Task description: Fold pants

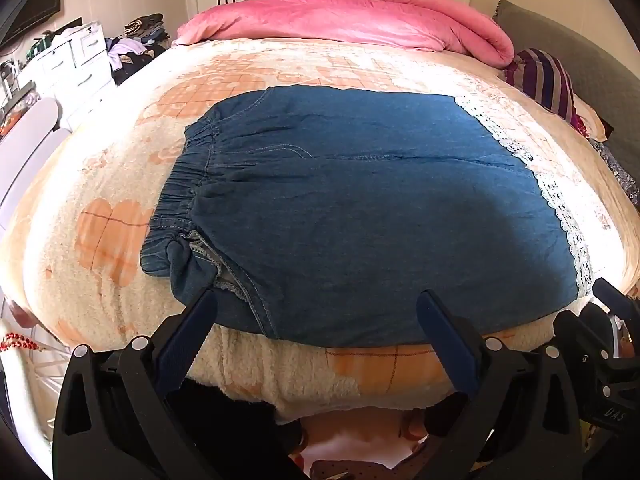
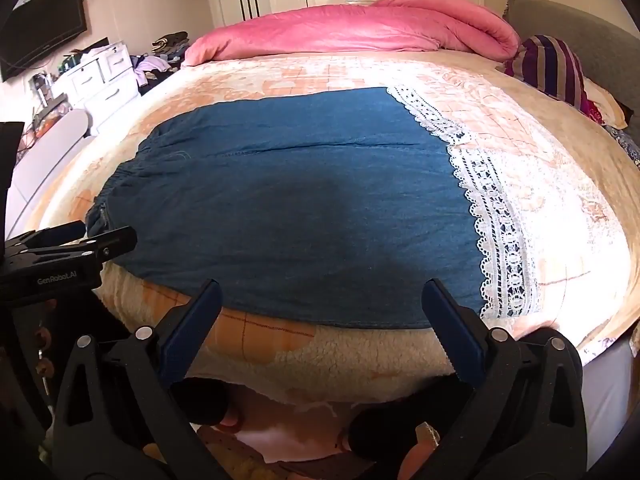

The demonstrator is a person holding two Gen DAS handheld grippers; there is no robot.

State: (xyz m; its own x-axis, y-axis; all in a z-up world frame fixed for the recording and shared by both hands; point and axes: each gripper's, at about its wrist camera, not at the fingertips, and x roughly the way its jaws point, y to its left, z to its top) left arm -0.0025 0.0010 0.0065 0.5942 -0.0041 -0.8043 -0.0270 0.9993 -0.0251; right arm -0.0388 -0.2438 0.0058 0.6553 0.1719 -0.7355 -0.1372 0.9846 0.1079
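Note:
Blue denim pants (image 1: 352, 208) lie flat on the bed, elastic waistband at the left, white lace hems (image 1: 560, 208) at the right. They also show in the right wrist view (image 2: 288, 216), with the lace trim (image 2: 496, 224) at the right. My left gripper (image 1: 316, 308) is open and empty, hovering at the pants' near edge by the waistband end. My right gripper (image 2: 322, 294) is open and empty at the near edge, close to the lace hems. The left gripper's body (image 2: 60, 256) shows at the left of the right wrist view.
The bed has a cream and orange fleece blanket (image 1: 104, 208). A pink duvet (image 1: 340, 20) lies bunched at the far end. A striped pillow (image 1: 544, 76) and grey headboard (image 1: 592, 64) are at the right. White drawers (image 1: 76, 60) stand left of the bed.

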